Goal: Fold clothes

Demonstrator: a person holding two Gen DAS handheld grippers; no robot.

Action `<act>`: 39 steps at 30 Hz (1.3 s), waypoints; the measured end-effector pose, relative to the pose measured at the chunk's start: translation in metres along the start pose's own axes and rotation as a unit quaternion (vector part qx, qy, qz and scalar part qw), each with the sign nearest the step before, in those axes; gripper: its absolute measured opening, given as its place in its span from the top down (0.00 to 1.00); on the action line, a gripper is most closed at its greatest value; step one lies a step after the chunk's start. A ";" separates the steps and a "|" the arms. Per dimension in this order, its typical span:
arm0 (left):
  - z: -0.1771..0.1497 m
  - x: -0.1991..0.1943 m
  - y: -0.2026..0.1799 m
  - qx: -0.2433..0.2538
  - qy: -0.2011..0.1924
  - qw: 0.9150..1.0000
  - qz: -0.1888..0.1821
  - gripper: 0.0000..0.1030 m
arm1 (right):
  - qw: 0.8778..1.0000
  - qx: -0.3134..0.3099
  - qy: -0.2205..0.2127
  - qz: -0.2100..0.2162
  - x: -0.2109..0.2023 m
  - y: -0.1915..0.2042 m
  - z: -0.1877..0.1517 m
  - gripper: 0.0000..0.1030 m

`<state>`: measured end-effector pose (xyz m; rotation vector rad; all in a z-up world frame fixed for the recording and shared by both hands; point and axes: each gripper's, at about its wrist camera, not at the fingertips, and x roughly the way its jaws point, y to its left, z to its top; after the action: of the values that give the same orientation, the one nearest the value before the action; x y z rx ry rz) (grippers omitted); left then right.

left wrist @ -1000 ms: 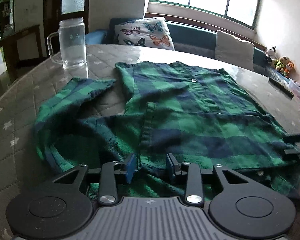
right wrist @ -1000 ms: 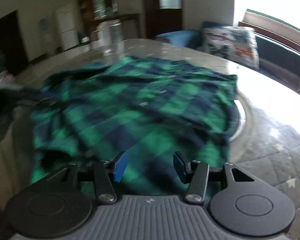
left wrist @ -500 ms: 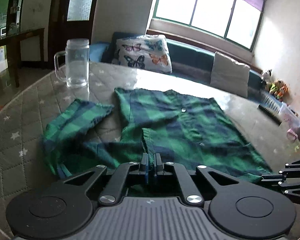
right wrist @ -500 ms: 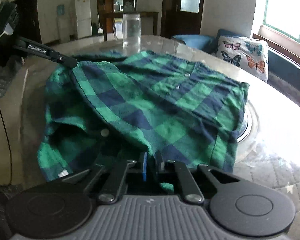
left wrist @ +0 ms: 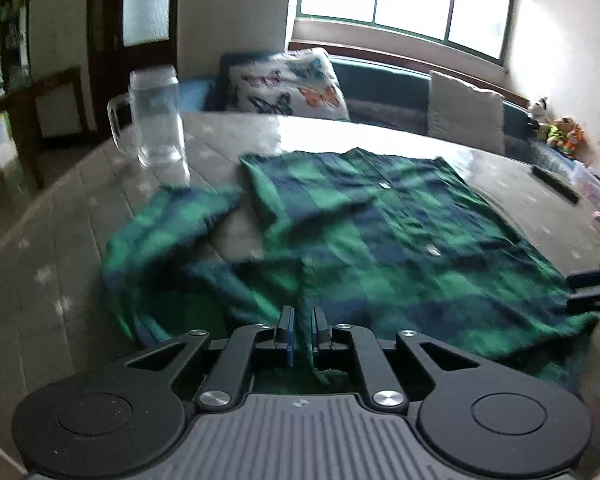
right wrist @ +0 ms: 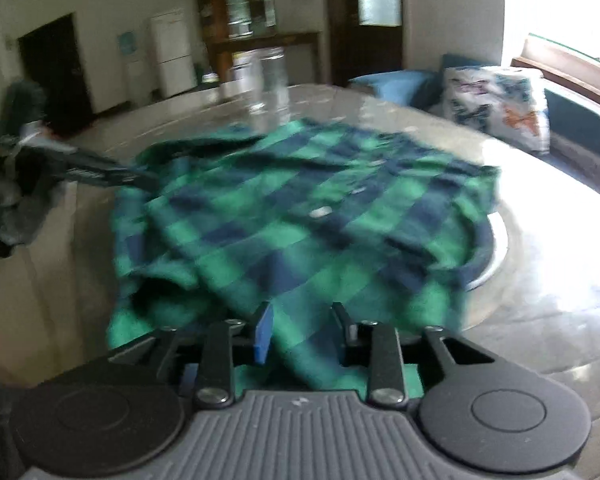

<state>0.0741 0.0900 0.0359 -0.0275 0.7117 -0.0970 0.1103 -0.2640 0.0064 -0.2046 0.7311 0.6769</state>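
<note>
A green and navy checked shirt (left wrist: pixel 380 240) lies spread on the round table (left wrist: pixel 40 260), one sleeve bunched at the left. My left gripper (left wrist: pixel 302 330) is shut on the shirt's near edge, with a fold of cloth pinched between the pads. In the right wrist view the shirt (right wrist: pixel 300 220) runs under my right gripper (right wrist: pixel 302 332). Its jaws are opening, with cloth lying loose between them and the pads clear of it. The right gripper's fingers (left wrist: pixel 588 292) show at the shirt's right edge, and the left gripper (right wrist: pixel 132 176) at its far left corner.
A clear glass mug (left wrist: pixel 158 120) stands on the table beyond the sleeve. A dark bar-shaped object (left wrist: pixel 554 184) and small pink items lie at the table's right rim. A glass turntable rim (right wrist: pixel 496 256) shows under the shirt. A butterfly pillow (left wrist: pixel 288 80) sits on the bench behind.
The left gripper's jaws came together on the shirt's near edge and stay there. The right gripper's jaws closed on the cloth, then spread apart again.
</note>
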 end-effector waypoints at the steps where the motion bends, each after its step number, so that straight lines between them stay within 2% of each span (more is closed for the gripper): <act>1: 0.003 0.004 0.002 0.001 -0.004 1.000 0.010 0.91 | 1.000 0.011 -0.002 -0.007 0.004 -0.005 0.001 0.65; 4: 0.017 0.015 0.011 0.003 -0.023 0.999 0.046 0.83 | 0.998 0.053 -0.002 -0.027 0.026 -0.024 0.003 0.65; 6: 0.026 0.025 0.015 0.020 -0.038 0.996 0.081 0.60 | 0.996 0.072 0.014 -0.044 0.044 -0.035 0.001 0.65; 7: 0.030 0.031 0.016 0.031 -0.041 0.993 0.105 0.57 | 0.996 0.077 0.017 -0.048 0.049 -0.038 -0.002 0.64; 8: 0.035 0.036 0.019 0.038 -0.044 0.991 0.119 0.56 | 0.996 0.077 0.014 -0.049 0.051 -0.040 -0.002 0.65; 9: 0.039 0.041 0.025 0.038 -0.043 0.991 0.117 0.55 | 0.996 0.075 0.016 -0.050 0.051 -0.039 -0.001 0.64; 11: 0.046 0.049 0.034 0.030 -0.033 0.993 0.113 0.55 | 0.996 0.071 0.018 -0.052 0.050 -0.038 0.001 0.58; 15: 0.051 0.072 0.027 0.087 -0.019 0.990 0.113 0.51 | 0.996 0.067 0.026 -0.051 0.048 -0.034 0.000 0.55; 17: 0.052 0.088 0.025 0.101 -0.004 0.988 0.115 0.51 | 0.996 0.067 0.029 -0.051 0.049 -0.034 0.001 0.54; 22: 0.053 0.122 0.025 0.138 0.031 0.979 0.150 0.54 | 0.996 0.063 0.035 -0.051 0.051 -0.034 0.004 0.53; 24: 0.054 0.127 0.030 0.133 0.036 0.977 0.165 0.76 | 0.996 0.062 0.036 -0.053 0.053 -0.033 0.005 0.53; 25: 0.054 0.127 0.035 0.124 0.034 0.978 0.162 0.80 | 0.996 0.062 0.036 -0.054 0.053 -0.033 0.005 0.53; 26: 0.055 0.125 0.040 0.112 0.032 0.980 0.161 0.92 | 0.996 0.062 0.037 -0.054 0.054 -0.034 0.005 0.53; 29: 0.059 0.111 0.062 0.066 0.010 0.984 0.166 0.94 | 0.996 0.063 0.037 -0.056 0.054 -0.034 0.006 0.53; 31: 0.061 0.094 0.084 0.016 -0.012 0.984 0.178 0.95 | 0.996 0.063 0.037 -0.057 0.054 -0.035 0.005 0.53; 33: 0.058 0.075 0.111 -0.042 -0.033 0.979 0.196 0.95 | 0.996 0.062 0.038 -0.058 0.055 -0.035 0.006 0.53; 35: 0.050 0.060 0.134 -0.085 -0.047 0.971 0.220 0.95 | 0.995 0.063 0.039 -0.060 0.055 -0.035 0.006 0.52; 39: 0.022 0.039 0.180 -0.163 -0.045 0.953 0.253 0.95 | 0.995 0.063 0.042 -0.064 0.057 -0.035 0.006 0.52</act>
<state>0.1328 0.2649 0.0167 -0.1629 0.6185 0.5109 0.1667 -0.2605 -0.0296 -0.1628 0.8305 0.5018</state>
